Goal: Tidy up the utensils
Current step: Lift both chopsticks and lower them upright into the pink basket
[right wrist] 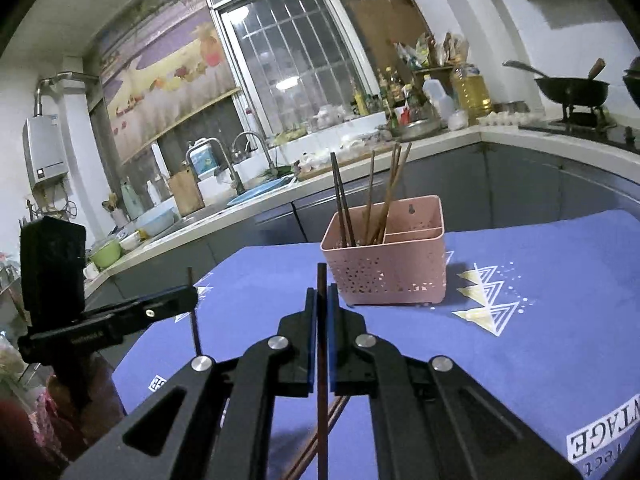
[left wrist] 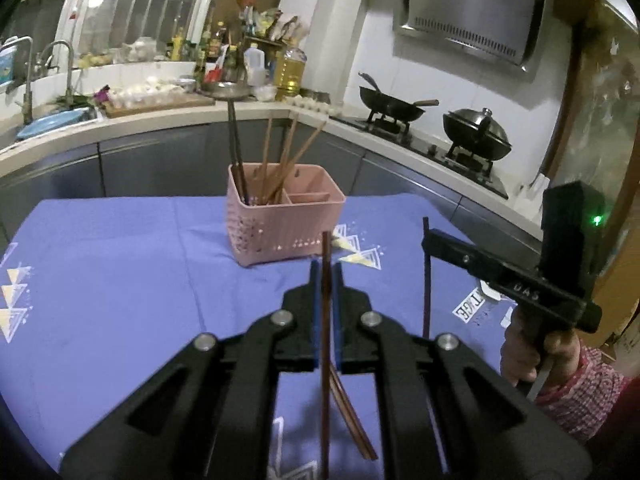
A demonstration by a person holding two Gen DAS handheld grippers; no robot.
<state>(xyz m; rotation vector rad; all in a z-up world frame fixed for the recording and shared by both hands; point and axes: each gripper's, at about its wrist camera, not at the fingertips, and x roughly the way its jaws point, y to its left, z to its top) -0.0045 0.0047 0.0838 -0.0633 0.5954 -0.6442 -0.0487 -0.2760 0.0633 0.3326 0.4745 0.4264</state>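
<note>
The left hand-held gripper is clamping a brown chopstick between its blue-padded fingers, holding it upright so that the tip is poking up above the fingertips and the lower end is running down out of the frame. The right hand-held gripper is likewise closed on a dark chopstick, also standing upright between its fingers. Each device is showing up in the other's camera: in the left wrist view the right one is appearing from the side with its thin dark stick held vertically, and in the right wrist view the left one is gripping its stick the same way.

Both are hovering over a bench that is wearing a purple cloth printed with white and yellow triangles. A pink perforated basket is sitting on the cloth ahead of both devices, apart from them. Its larger compartment is holding several chopsticks, some brown and a darker pair, all leaning at angles above the rim; the smaller divided sections beside it are looking bare. Two more brown chopsticks are lying on the cloth beneath the left device, crossing under its fingers.

Behind the bench, a kitchen counter is curving around with a sink, bottles and two dark woks on a stove.
</note>
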